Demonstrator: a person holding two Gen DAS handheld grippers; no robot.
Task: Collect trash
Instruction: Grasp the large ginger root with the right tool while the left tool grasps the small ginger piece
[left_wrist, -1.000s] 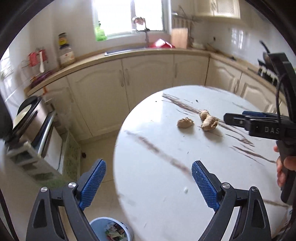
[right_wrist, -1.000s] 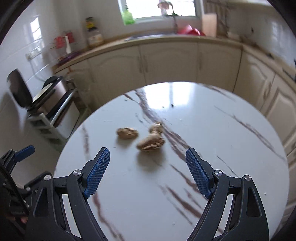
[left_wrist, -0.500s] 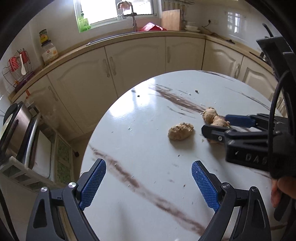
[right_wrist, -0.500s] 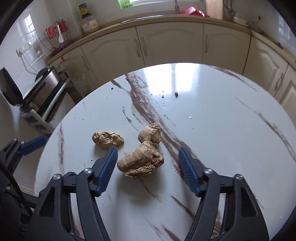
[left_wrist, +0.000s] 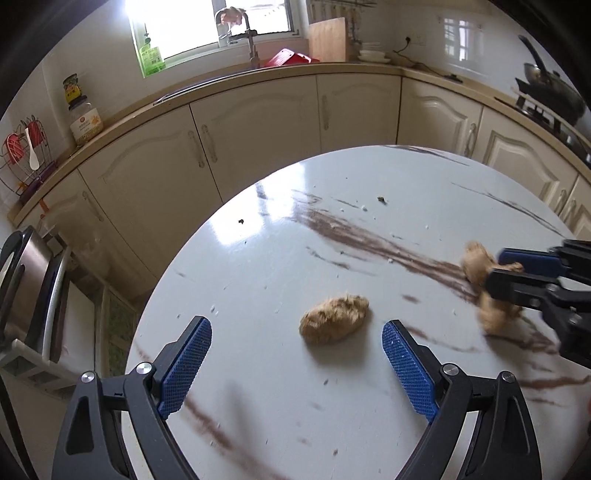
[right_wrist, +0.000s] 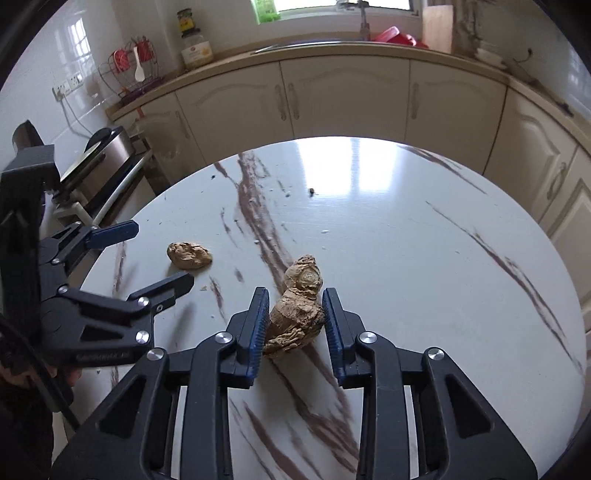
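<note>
The right gripper (right_wrist: 294, 317) has just been closing, its fingers now pressed on the big ginger lump (right_wrist: 295, 314) on the white desk (right_wrist: 424, 258), while the left gripper (left_wrist: 297, 354) is held wide open around nothing, just before the small lump (left_wrist: 334, 319).

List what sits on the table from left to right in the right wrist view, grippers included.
left gripper → small ginger piece → large ginger piece, which lies between the fingers of the right gripper as its jaws have just been closing on it. All over the white marble table.
</note>
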